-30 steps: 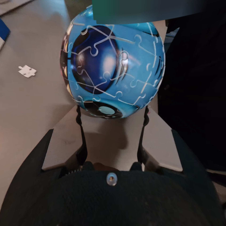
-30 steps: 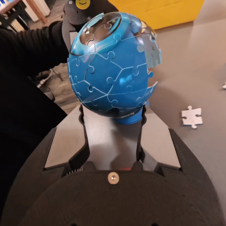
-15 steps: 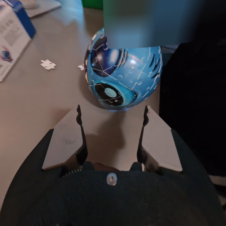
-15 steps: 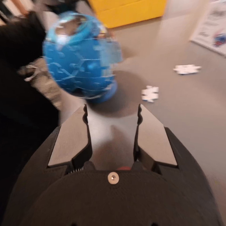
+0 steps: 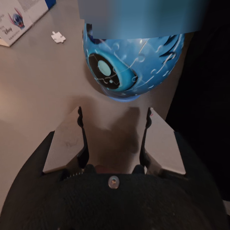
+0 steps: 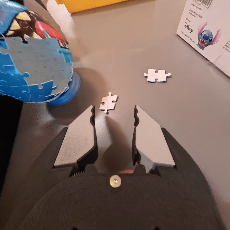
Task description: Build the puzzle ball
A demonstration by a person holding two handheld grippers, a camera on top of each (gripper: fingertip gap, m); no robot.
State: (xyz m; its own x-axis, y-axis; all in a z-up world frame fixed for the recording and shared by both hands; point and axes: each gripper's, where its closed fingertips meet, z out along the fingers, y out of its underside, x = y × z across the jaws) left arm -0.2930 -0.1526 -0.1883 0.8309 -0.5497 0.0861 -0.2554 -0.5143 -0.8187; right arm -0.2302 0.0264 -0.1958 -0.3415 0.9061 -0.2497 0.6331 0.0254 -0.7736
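The blue puzzle ball (image 5: 134, 64) sits on its blue ring stand (image 6: 69, 92) on the grey table; a gap in its shell shows in the right wrist view (image 6: 34, 67). My left gripper (image 5: 113, 109) is open and empty, a little short of the ball. My right gripper (image 6: 113, 107) is open and empty, to the right of the ball. A loose white puzzle piece (image 6: 108, 102) lies face down just ahead of its left finger. A second white piece (image 6: 157, 75) lies farther off; one loose piece also shows in the left wrist view (image 5: 58, 37).
The white puzzle box (image 6: 206, 31) stands at the right, and shows at the far left in the left wrist view (image 5: 16, 21). A yellow object (image 6: 87, 5) is at the back. A person in dark clothing (image 5: 205, 112) is at the table's edge. Spacing between my two grippers at the tips: around 20 cm.
Both grippers have let go of the ball and drawn back from it. The ball now rests on its stand. My right gripper has swung right toward the loose pieces.
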